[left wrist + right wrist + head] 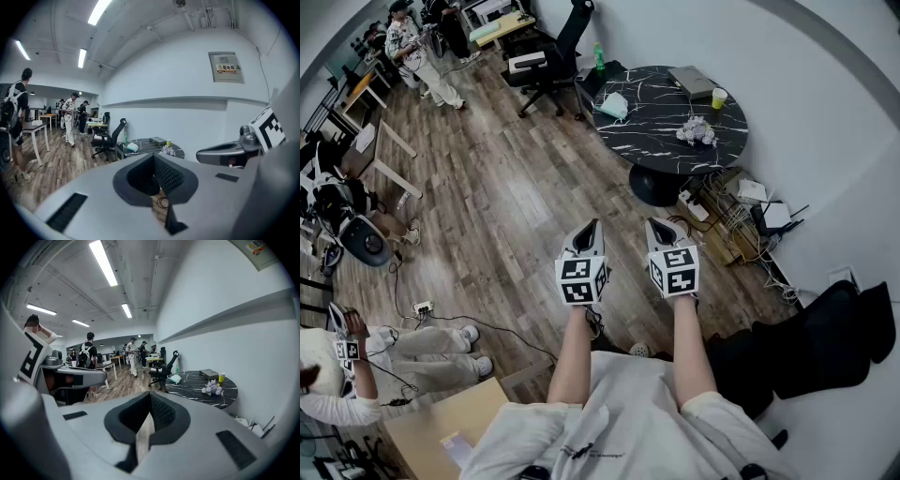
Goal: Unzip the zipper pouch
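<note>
**A:** Head view first: where do the claws sit, and what do they hold?

**B:** The left gripper (592, 225) and right gripper (653, 223) are side by side in the air over the wood floor (487, 206), tips forward and tilted a little down. In each gripper view the jaws are pressed together with nothing between them.

**A:** And the pouch?

**B:** The only candidate I see is a pale mint bundle (614, 105) on the round black marble table (656, 141). It is too small to confirm it as the pouch. It lies at the table's left edge, on the side nearest the office chair (553, 56).

**A:** How does it stand relative to the claws?

**B:** It is well apart from both, ahead of them across open floor. In the left gripper view it shows above the closed jaws and slightly to their left. In the right gripper view it sits to the right of the jaw line.

**A:** What else is on that table?

**B:** A grey box (692, 82) at the far side, a yellow-green cup (719, 97) beside it, and a bunch of pale flowers (697, 131) nearer the right edge. All three are clear of the bundle.

**A:** Which way does the bundle point, and how does its long axis run?

**B:** I cannot tell. It looks crumpled and about as wide as it is long, and no zipper or pull can be made out in any view.
</note>
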`<control>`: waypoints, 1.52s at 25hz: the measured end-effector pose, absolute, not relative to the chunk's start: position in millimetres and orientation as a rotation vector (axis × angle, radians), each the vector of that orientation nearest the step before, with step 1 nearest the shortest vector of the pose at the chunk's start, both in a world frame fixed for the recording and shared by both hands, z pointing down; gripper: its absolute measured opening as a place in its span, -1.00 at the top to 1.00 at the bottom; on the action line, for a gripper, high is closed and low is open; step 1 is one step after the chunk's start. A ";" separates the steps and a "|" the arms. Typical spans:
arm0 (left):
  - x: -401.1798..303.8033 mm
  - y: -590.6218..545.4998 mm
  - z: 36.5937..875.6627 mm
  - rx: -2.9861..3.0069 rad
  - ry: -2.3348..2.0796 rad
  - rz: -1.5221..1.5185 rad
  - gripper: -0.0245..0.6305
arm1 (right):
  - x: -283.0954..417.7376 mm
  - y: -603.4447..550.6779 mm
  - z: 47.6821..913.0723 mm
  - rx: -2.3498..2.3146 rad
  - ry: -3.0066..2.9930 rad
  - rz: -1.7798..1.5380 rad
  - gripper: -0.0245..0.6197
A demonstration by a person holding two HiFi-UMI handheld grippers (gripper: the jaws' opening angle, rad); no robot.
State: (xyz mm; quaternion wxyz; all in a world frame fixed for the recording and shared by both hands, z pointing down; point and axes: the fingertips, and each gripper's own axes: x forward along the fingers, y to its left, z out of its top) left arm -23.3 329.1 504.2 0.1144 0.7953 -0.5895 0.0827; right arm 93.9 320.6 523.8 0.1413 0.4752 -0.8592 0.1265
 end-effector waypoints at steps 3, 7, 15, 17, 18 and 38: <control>-18.4 326.8 501.5 2.349 -1.725 0.238 0.86 | 97.3 318.7 522.7 1.373 -2.484 0.362 0.94; -11.3 328.4 500.7 2.365 -1.721 0.248 0.86 | 101.8 319.7 522.2 1.374 -2.487 0.360 0.94; 5.9 337.1 504.5 2.370 -1.690 0.249 0.85 | 117.5 331.7 516.7 1.395 -2.523 0.329 0.94; 9.6 339.0 505.9 2.369 -1.686 0.242 0.85 | 123.2 333.5 514.6 1.407 -2.555 0.346 0.91; 10.1 340.1 506.6 2.368 -1.686 0.241 0.82 | 124.9 334.8 514.2 1.412 -2.569 0.361 0.90; -79.9 171.0 528.2 2.298 -1.657 0.232 0.43 | 43.0 175.2 550.1 1.223 -2.551 0.396 0.31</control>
